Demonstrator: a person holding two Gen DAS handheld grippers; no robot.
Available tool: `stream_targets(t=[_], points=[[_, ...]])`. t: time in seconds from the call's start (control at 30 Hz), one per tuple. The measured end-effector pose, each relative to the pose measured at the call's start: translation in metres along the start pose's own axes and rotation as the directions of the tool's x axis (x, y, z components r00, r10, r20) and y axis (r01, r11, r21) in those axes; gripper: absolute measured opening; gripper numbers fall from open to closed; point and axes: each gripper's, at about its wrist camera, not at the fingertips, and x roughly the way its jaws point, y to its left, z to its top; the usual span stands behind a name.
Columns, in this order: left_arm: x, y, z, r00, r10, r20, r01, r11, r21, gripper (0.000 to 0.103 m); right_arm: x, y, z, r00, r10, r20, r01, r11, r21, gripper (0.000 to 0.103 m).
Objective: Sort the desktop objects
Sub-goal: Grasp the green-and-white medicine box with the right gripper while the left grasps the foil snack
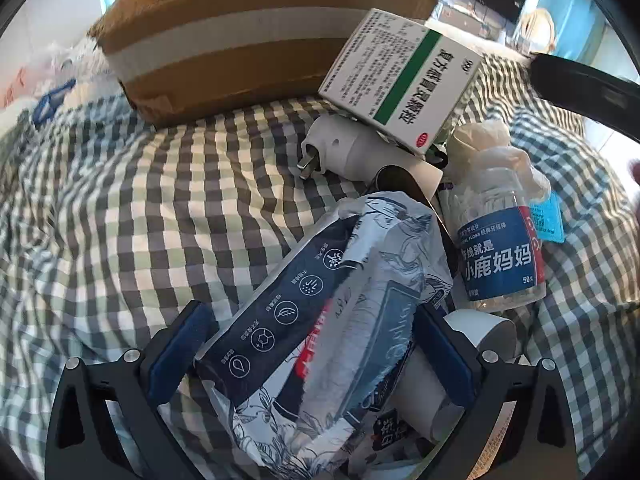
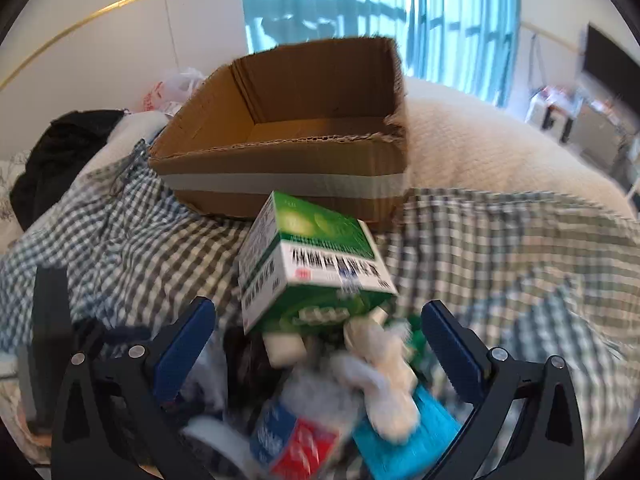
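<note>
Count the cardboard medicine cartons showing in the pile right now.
2. A white carton with a green stripe leans on the pile by the cardboard box; a green carton shows ahead of the right tool. Others may be buried.

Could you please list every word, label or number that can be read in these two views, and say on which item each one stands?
"小鹿妈妈": blue label of the clear plastic floss-pick bottle.
"FLOSS": same label, small line above.
"50": same label, lower corner.
"999": white cardboard medicine box with a green stripe; its large characters stand sideways and I cannot read them surely; fine print too small.
Green and white carton: blurred, unreadable.
Dark blue and white crumpled packet: icon captions too small.
</note>
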Motion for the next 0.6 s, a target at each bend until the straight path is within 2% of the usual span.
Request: stream_targets(t=[0.1,0.13,0.3,0.6], points=[[0.001,0.004,-0.004,1.0,-0.021,0.014,0.021,1.0,-0.009,0.103,0.023,-0.018,0.008,0.995,0.093,-0.038,-0.089,0.992,0.089,0.103],[0.002,0.006,-0.006,0.999,-0.027,0.02,0.027,1.0,-0.011,0.103,0.029,-0.022,0.009,0.994,0.1,-0.044,-0.095,0.99,0.103,0.103],[0.004,0.011,-0.012,0.999,-0.034,0.029,0.034,0.999,-0.008,0.103,0.048,-0.023,0.01,0.996,0.038,-0.086,-0.033,0.998,0.059,0.103],[0.016,0.009,-0.018,0.997,-0.046,0.063,0.047,0.999,-0.013,0.103,0.055,-0.038,0.008,0.991,0.097,-0.091,-0.084,0.987,0.137,0.103]])
